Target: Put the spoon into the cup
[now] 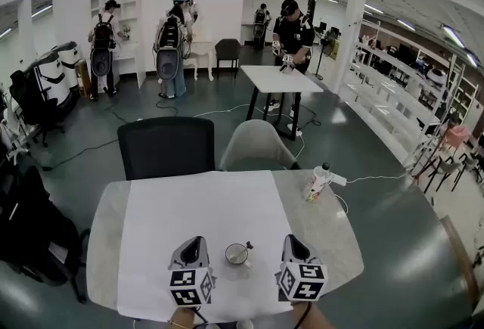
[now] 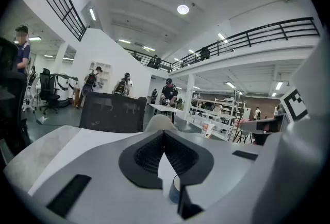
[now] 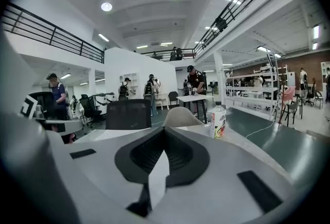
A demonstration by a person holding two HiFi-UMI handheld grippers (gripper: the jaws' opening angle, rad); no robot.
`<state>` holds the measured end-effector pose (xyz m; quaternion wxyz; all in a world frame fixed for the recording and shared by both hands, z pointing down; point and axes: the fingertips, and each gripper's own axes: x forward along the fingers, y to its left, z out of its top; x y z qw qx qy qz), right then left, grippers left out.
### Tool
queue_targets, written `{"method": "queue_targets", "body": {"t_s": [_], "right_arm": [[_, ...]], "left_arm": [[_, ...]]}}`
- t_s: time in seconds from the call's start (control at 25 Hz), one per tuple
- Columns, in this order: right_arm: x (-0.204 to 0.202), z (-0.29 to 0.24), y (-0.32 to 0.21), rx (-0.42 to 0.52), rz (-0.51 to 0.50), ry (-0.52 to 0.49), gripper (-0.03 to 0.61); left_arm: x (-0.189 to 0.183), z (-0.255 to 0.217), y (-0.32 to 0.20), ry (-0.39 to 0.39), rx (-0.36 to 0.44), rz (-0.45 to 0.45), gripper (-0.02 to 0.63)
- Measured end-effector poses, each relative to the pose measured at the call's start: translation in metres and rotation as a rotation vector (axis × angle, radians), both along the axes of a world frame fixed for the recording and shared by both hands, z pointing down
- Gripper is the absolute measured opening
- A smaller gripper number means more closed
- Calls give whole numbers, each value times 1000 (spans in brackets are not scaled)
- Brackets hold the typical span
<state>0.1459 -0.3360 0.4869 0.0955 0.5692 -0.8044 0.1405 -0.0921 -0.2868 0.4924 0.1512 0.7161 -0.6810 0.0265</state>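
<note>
In the head view, low in the middle of the frame, a small pale cup (image 1: 237,254) stands on the white cloth (image 1: 189,206) between the left gripper (image 1: 193,241) and the right gripper (image 1: 292,240). Neither touches it, and the spoon (image 1: 249,246) sits inside with its dark handle end poking over the upper right rim. The left gripper view shows its jaws clenched tip to tip on nothing, with a bluish curved edge, seemingly the cup (image 2: 174,189), in the gap beneath them at bottom centre. The right gripper view shows those jaws likewise pressed together and empty, with a bottle (image 3: 219,122) standing right of centre beyond.
</note>
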Motion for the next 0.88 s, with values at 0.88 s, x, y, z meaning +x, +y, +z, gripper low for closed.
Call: {"method": "queue_targets", "body": {"t_s": [0.88], "right_arm": [[-9, 0, -9, 3, -11, -22, 31]], "left_arm": [[-7, 2, -5, -12, 2, -8, 18]]}}
